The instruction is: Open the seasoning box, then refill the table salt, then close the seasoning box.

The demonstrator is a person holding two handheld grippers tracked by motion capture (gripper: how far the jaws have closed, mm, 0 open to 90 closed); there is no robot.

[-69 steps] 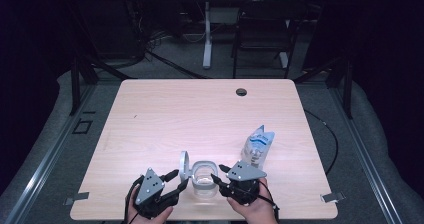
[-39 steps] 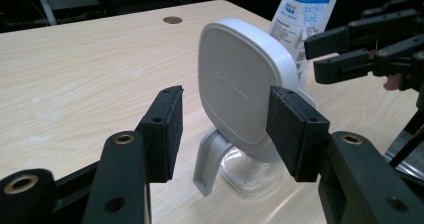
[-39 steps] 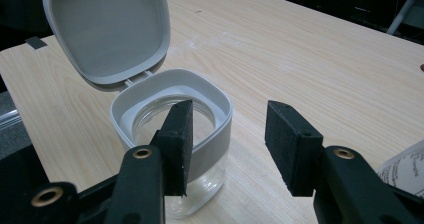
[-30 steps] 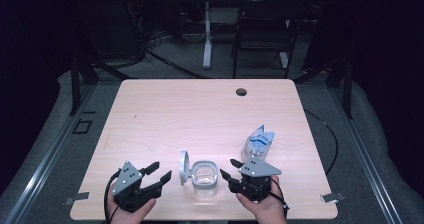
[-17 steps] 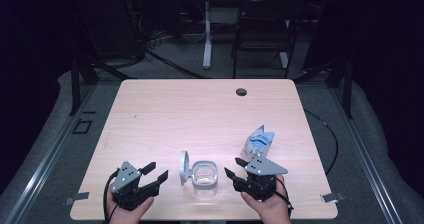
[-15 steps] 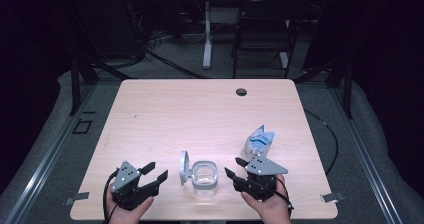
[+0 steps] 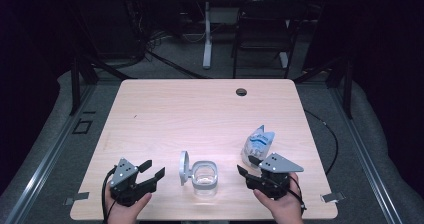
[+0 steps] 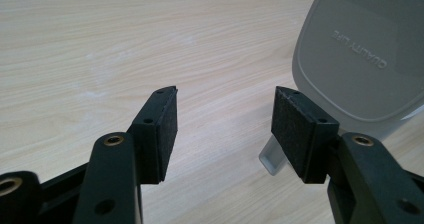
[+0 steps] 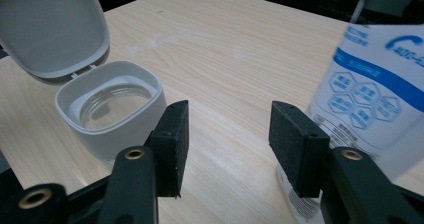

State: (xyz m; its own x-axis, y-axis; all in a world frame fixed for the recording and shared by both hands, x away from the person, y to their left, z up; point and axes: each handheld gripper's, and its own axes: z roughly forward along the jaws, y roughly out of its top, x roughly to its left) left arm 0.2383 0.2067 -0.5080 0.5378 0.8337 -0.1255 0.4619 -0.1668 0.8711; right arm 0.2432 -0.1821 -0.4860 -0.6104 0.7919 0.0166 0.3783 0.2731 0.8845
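Observation:
A small clear container (image 7: 205, 176) with a white rim stands near the table's front edge, its white lid (image 7: 184, 167) flipped up on the left side. A clear pouch with blue print (image 7: 257, 143) stands to its right. My left gripper (image 7: 152, 169) rests left of the lid, open and holding nothing. My right gripper (image 7: 248, 165) sits right of the container, just in front of the pouch, also open. In the left gripper view the lid (image 8: 360, 54) rises beyond the right jaw of the left gripper (image 8: 225, 119). In the right gripper view the right gripper (image 9: 227, 134) points between container (image 9: 112, 109) and pouch (image 9: 370, 94).
The light wooden table (image 7: 200, 114) has a dark cable hole (image 7: 241, 91) near its far edge. A chair (image 7: 265, 39) and a white stand (image 7: 206, 34) are on the floor beyond it. Tape marks (image 7: 332, 196) lie by the front corners.
Both grippers have drawn away from the container: the left one went out to the left, the right one shifted right toward the pouch. The container and pouch have stayed put.

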